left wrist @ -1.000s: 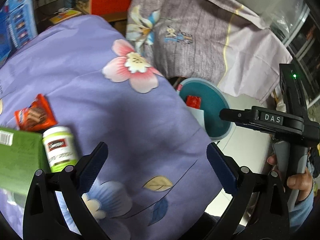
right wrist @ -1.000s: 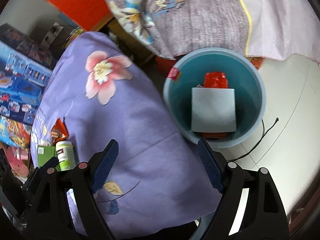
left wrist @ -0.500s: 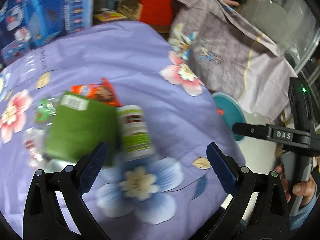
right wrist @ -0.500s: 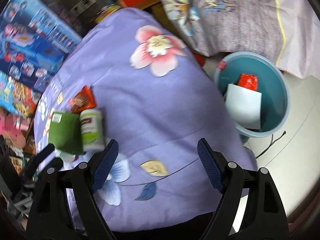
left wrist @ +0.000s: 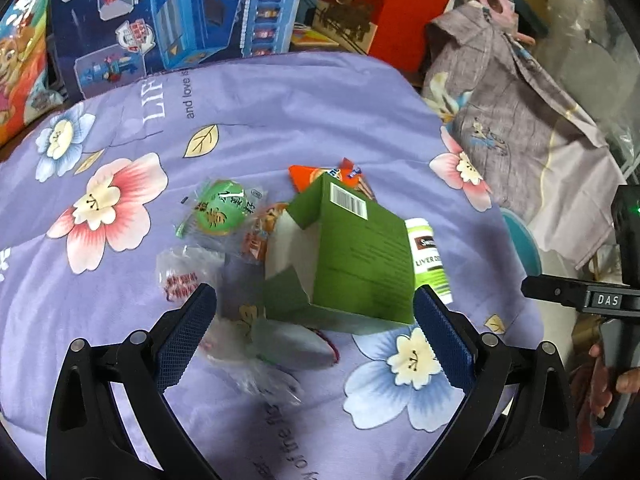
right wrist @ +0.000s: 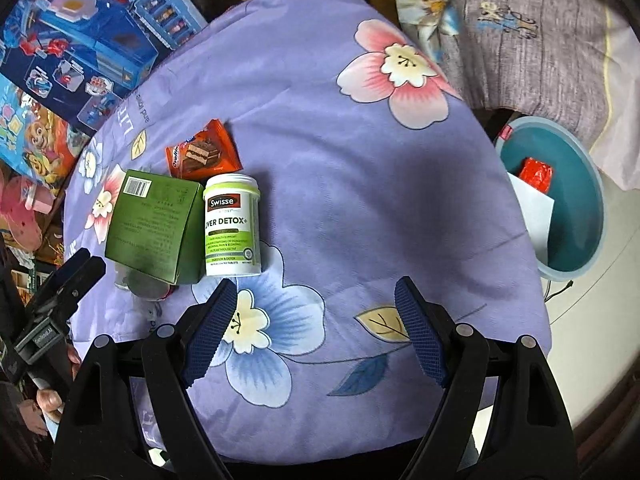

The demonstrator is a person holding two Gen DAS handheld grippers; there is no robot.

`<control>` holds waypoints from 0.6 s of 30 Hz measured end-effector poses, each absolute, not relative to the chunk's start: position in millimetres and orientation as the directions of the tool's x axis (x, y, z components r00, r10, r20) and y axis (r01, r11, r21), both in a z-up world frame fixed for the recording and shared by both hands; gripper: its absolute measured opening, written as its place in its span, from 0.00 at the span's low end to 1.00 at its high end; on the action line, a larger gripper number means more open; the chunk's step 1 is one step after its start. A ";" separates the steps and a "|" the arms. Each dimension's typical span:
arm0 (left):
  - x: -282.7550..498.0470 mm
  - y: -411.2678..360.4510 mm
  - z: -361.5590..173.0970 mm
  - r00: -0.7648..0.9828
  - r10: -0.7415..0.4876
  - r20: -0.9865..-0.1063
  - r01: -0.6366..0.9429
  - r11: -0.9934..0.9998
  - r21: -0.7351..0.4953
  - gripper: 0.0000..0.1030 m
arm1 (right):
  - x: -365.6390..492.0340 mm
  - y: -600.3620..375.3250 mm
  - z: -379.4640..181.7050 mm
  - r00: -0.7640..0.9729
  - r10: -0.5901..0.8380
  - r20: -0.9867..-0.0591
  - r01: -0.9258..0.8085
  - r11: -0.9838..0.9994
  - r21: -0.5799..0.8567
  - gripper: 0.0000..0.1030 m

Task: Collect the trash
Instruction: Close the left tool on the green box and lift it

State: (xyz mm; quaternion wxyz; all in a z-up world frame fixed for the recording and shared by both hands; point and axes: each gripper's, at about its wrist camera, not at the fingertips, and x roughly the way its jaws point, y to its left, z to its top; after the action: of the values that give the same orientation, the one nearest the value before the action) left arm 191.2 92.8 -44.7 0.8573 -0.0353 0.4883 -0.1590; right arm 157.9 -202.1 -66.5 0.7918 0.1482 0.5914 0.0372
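A green carton (left wrist: 352, 256) (right wrist: 154, 228) lies on the purple flowered cloth (left wrist: 280, 112) with a white Swisse bottle (left wrist: 428, 258) (right wrist: 233, 226) beside it. An orange snack wrapper (right wrist: 204, 154) (left wrist: 320, 174) lies behind them. A green-labelled clear packet (left wrist: 220, 210) and other clear wrappers (left wrist: 182, 276) lie left of the carton. My left gripper (left wrist: 316, 336) is open, just short of the carton. My right gripper (right wrist: 316, 332) is open and empty over the cloth, near the bottle. The teal bin (right wrist: 560, 200) holds a white sheet (right wrist: 532, 216) and a red wrapper (right wrist: 536, 172).
Blue toy boxes (left wrist: 180, 12) (right wrist: 80, 40) stand behind the table. A grey-lilac cloth (left wrist: 520, 120) (right wrist: 520, 32) drapes to the right, above the bin. The bin stands on the floor past the table's right edge, with a thin cable (right wrist: 560, 292) beside it.
Both grippers have swung left, away from the bin and toward the trash pile. The carton and bottle now sit between and just ahead of my left gripper's open fingers.
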 end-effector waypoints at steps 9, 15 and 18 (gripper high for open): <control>231.5 87.2 -64.2 0.401 -0.361 -0.842 0.320 0.916 -0.241 0.82 | 185.4 -192.2 -92.0 0.236 0.227 -0.945 0.152 0.952 0.266 0.75; 233.0 69.4 -76.8 0.331 -0.432 -0.839 0.406 0.868 -0.287 0.61 | 198.9 -191.9 -102.2 0.215 0.236 -0.948 0.157 0.949 0.273 0.75; 224.9 58.9 -74.9 0.317 -0.463 -0.828 0.454 0.840 -0.296 0.36 | 202.2 -194.2 -105.5 0.210 0.238 -0.948 0.161 0.948 0.274 0.75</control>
State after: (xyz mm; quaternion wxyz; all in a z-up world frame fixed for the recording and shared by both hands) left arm 224.9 58.9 -74.9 0.8115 -0.0043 0.5116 -0.2825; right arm 202.2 -194.2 -105.5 0.7614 0.1587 0.6281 0.0255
